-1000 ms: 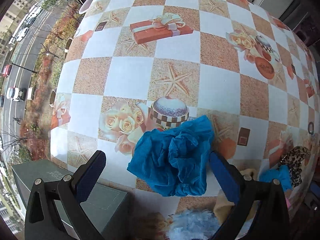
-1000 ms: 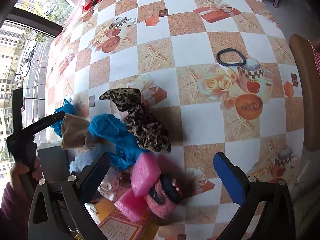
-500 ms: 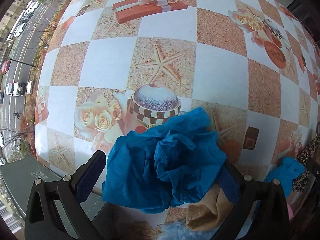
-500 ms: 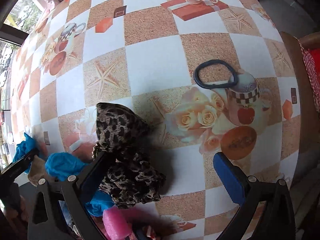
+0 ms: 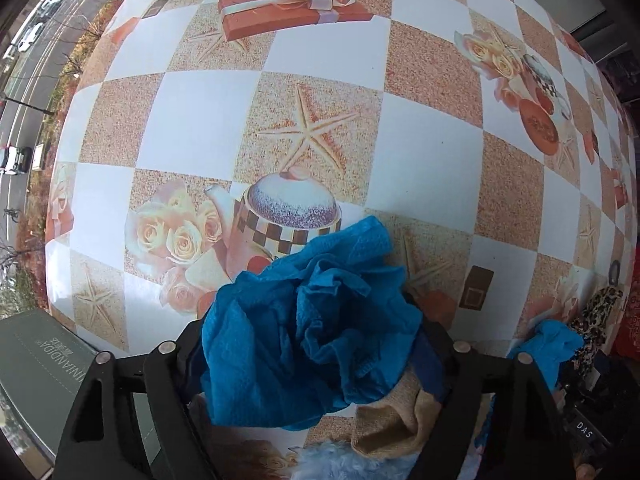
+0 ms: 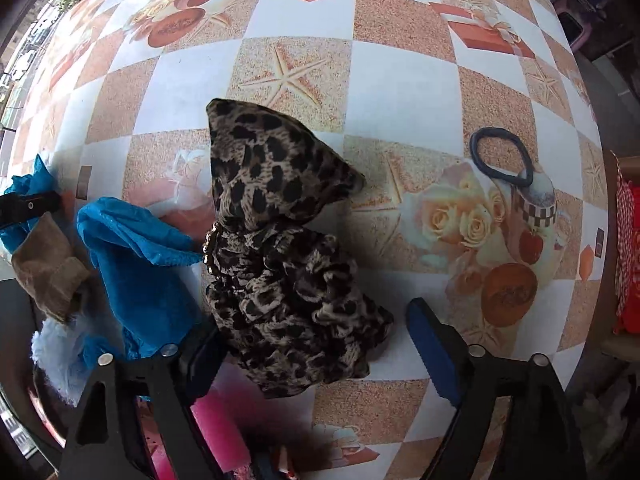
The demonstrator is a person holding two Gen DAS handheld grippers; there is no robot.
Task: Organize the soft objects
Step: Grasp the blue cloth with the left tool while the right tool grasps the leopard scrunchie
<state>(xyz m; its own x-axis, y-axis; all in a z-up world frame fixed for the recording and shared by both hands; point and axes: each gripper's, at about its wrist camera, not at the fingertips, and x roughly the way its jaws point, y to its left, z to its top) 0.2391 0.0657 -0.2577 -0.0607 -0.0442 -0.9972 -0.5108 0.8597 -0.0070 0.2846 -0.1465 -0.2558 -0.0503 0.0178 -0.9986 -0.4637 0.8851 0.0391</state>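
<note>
Left gripper (image 5: 312, 360) closing, pads squeezing blue cloth (image 5: 308, 320); tan sock (image 5: 396, 420) crowding at 5 o'clock. Right gripper (image 6: 316, 340) closing around leopard fabric (image 6: 280, 248) (right pad apart); hair tie (image 6: 502, 156) lying at 2 o'clock.

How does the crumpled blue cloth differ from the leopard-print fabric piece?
The blue cloth is one plain colour; the leopard-print fabric is spotted brown and black. The blue cloth is a loose crumpled wad filling the closing left tongs; the leopard-print fabric has a smooth pointed flap above ruffles, and the closing right tongs touch it on one side only. Both are soft and lie on the checkered tablecloth.
</note>
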